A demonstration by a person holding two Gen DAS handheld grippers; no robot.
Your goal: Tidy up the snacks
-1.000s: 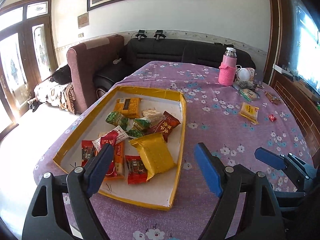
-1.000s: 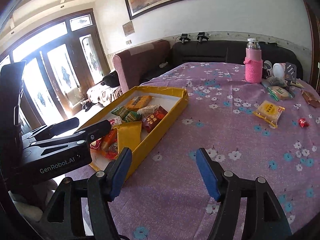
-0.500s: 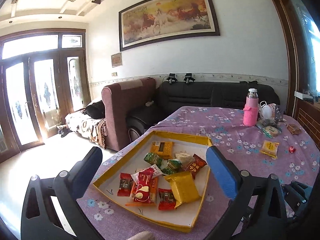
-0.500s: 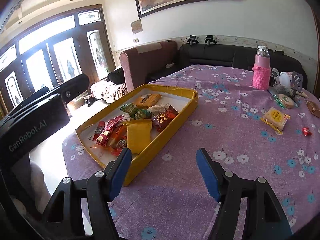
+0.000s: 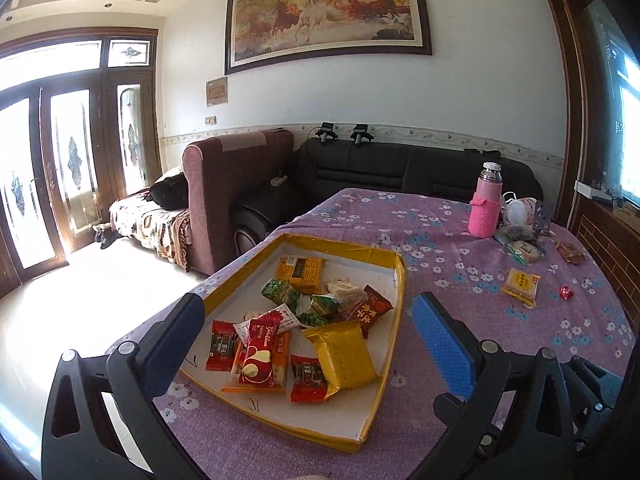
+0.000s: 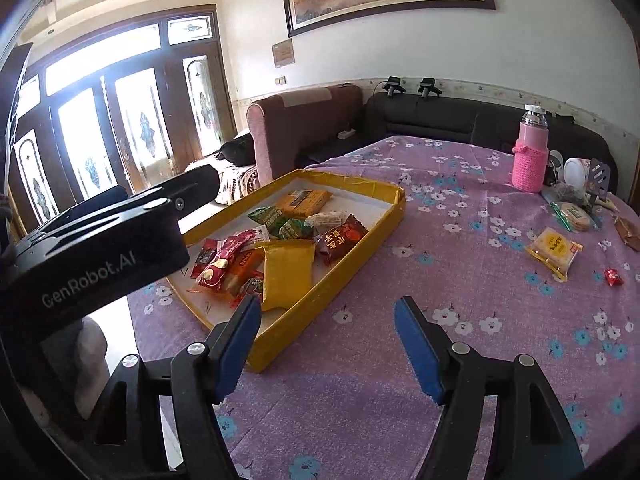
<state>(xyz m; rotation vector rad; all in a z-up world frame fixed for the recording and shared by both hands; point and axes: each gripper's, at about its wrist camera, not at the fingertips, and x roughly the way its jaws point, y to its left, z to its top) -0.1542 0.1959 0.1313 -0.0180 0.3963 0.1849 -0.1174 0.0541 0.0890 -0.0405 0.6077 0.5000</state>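
Left tongs (image 5: 308, 332) risen and widened, empty, above tray (image 5: 394, 316)

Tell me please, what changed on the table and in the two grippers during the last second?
The left gripper opened wider and tilted up and back from the tray, so more of the room shows. It held nothing and holds nothing. The right gripper stays over the cloth, empty, jaws opening slightly. The snacks in the tray and the loose packet did not move.
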